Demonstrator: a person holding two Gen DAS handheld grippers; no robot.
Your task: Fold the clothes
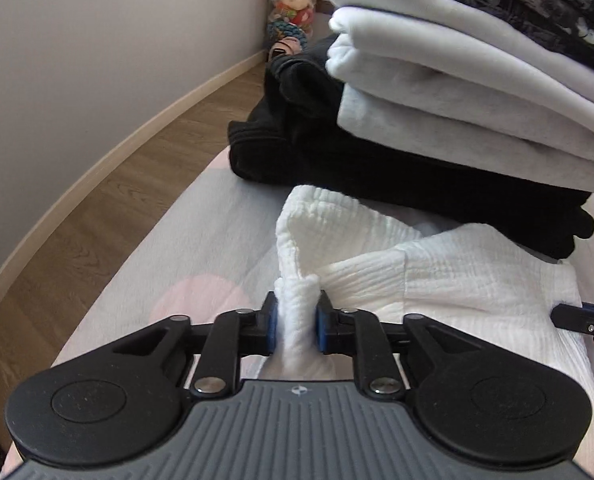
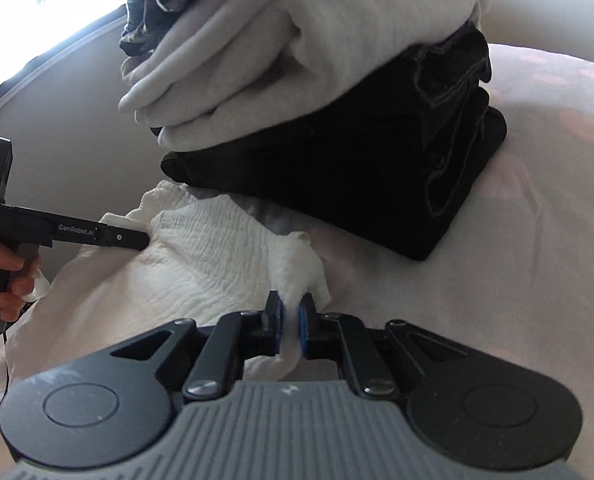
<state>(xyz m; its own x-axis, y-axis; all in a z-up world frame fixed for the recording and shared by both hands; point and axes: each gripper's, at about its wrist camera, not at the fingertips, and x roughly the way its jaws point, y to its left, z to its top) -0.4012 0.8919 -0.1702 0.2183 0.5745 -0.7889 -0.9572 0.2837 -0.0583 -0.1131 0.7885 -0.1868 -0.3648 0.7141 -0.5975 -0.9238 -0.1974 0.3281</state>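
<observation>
White crinkled garment (image 1: 437,276) lies on the pale bedcover (image 1: 201,232), low and centre in both wrist views, just in front of a stack of folded clothes.

Left gripper (image 1: 297,318): jaws pinching a bunched edge of the white fabric, which stands up between the blue pads (image 1: 271,320). Right gripper (image 2: 290,316): jaws nearly together, clamped on a thin twist of the same cloth at its opposite end. One garment, two grips, one at each end. My reading: both ends are held so the piece can be lifted and stretched flat ahead of a fold; the fold itself is not yet made.

Right wrist view, left edge: the left tool shows side-on, a person's hand (image 2: 11,276) around its handle, its fingers reaching onto the fabric.

Stack count, bottom up: one black folded garment (image 2: 377,184), one bulky light grey folded item (image 2: 297,48) (layers hard to separate, may be more than one), one dark patterned piece (image 1: 509,4) on top. Likely the finished pile, kept clear of the working area.

Upper centre, left wrist view: soft toys (image 1: 293,0) stacked against the wall; number unclear.
</observation>
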